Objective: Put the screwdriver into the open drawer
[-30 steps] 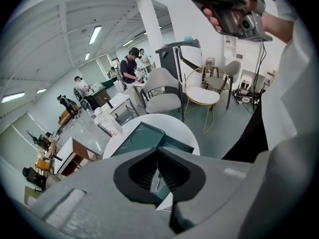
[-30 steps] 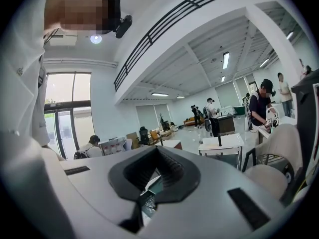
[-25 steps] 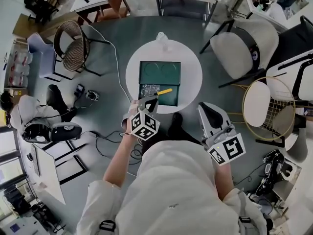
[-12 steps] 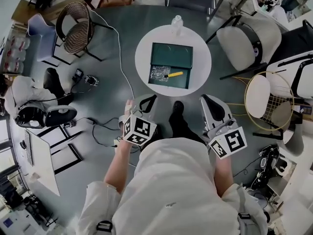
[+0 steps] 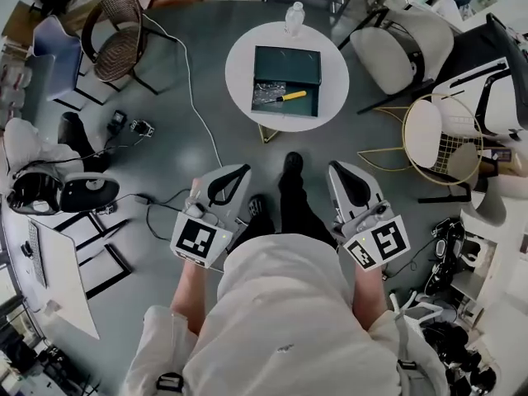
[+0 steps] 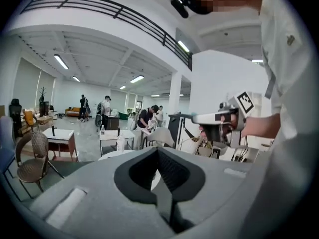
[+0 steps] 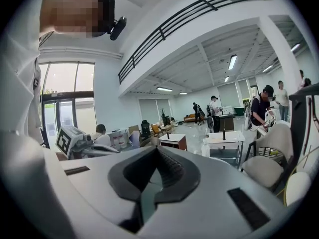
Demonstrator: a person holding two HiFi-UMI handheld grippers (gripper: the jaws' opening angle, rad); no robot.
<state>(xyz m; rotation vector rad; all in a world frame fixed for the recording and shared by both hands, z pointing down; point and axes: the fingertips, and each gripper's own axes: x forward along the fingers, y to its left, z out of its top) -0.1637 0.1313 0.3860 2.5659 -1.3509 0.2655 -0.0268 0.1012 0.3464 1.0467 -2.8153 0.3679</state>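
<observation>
The screwdriver [image 5: 290, 96], yellow-handled, lies in the open drawer [image 5: 304, 106] of a dark green box [image 5: 287, 64] on the round white table [image 5: 239, 64]. A clear plastic bag [image 5: 268, 94] lies beside it in the drawer. Both grippers hang over the floor, well back from the table and close to the person's body. My left gripper [image 5: 238, 172] is shut with nothing in it, and its jaws meet in the left gripper view [image 6: 158, 151]. My right gripper [image 5: 337, 168] is likewise shut and holds nothing [image 7: 157, 151].
A water bottle [image 5: 294, 16] stands at the table's far edge. Chairs ring the table: a wicker one [image 5: 114, 27] far left, a padded one [image 5: 396, 52] and a wire one [image 5: 437, 143] at the right. Cables [image 5: 194, 97] and gear [image 5: 62, 192] lie on the floor at the left.
The person has stepped back from the table. My left gripper drew away from the drawer to the body, and the right one came back too. The screwdriver stays in the drawer.
</observation>
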